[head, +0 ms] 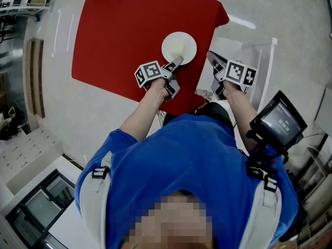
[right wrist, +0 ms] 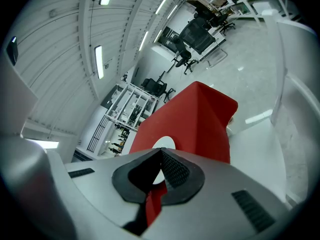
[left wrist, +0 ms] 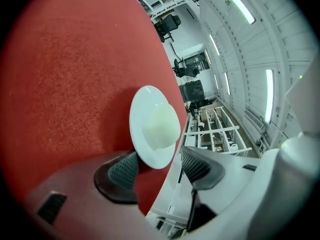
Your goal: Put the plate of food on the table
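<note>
Plate of food (head: 179,47) rests near the red table's (head: 119,35) right edge, with the left gripper (left wrist: 160,169) spread wide astride its rim without gripping and the right gripper (right wrist: 160,171) closed on nothing; only backing away appears left.

screen device (head: 280,121) right | office chairs (left wrist: 172,23) far | shelving racks (right wrist: 125,108) background
</note>
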Demonstrator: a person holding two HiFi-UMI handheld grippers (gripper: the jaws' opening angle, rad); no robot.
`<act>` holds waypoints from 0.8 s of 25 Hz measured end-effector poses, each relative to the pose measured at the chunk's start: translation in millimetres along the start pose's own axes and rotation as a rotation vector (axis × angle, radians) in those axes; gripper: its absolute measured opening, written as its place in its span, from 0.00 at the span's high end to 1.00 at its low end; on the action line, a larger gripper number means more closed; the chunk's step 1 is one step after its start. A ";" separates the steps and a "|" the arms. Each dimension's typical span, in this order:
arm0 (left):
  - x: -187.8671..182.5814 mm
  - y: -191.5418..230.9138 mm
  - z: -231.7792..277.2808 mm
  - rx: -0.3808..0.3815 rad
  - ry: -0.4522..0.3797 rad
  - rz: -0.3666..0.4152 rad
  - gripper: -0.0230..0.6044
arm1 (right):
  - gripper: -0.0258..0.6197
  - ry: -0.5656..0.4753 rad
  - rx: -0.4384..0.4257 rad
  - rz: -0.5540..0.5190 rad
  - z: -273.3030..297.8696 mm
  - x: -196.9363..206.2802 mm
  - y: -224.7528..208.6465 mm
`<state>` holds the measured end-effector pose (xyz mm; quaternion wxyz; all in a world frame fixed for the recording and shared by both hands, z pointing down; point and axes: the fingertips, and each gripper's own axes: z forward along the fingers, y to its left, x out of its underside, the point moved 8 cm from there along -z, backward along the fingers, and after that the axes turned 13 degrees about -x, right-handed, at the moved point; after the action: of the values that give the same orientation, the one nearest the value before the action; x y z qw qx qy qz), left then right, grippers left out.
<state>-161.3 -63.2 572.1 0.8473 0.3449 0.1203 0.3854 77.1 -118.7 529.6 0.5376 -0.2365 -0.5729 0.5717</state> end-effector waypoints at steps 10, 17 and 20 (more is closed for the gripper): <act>5.6 -2.4 -4.8 -0.029 0.064 0.147 0.51 | 0.96 0.003 -0.013 -0.005 3.1 -0.6 3.1; 5.1 0.4 -14.2 -0.017 0.027 0.128 0.51 | 0.96 0.015 -0.031 -0.016 7.7 -1.1 7.0; 3.6 -1.0 -20.0 0.007 -0.018 0.116 0.51 | 0.96 0.022 -0.043 -0.025 10.2 -1.3 10.1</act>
<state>-167.7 -51.2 556.9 0.8234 0.3576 0.0941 0.4303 65.0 -121.5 522.3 0.5459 -0.2472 -0.5817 0.5499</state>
